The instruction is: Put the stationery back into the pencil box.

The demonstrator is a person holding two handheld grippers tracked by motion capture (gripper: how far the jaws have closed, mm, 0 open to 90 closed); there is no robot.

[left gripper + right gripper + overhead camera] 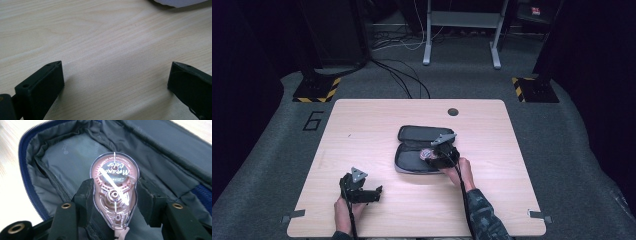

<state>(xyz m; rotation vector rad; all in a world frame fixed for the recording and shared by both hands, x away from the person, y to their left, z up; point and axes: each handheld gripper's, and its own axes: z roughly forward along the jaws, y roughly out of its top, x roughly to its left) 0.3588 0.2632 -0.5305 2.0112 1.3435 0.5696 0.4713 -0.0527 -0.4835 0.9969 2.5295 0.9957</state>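
Correction tape [114, 192], a clear pink-brown dispenser with its gear wheels showing through the shell, sat clamped between the two black jaws of the right gripper [113, 202], one pad pressed to each flat side. In the right gripper view it hung over the grey lining of an unzipped pencil case [62, 157] with a blue zip edge; whether the dispenser touched the lining could not be told. On the high view the case [412, 134] lay spread flat near the middle of the wooden table [362, 120], one half toward twelve o'clock and the other toward six, and the right gripper [438, 156] was over the near half at its three o'clock side, the tape [427, 154] a small pale spot at the jaws. The left gripper [369, 194] rested well apart, toward seven o'clock from the case, low over bare wood. Its jaws stood wide apart with nothing between them, only light wood grain [112, 62] in the gap.
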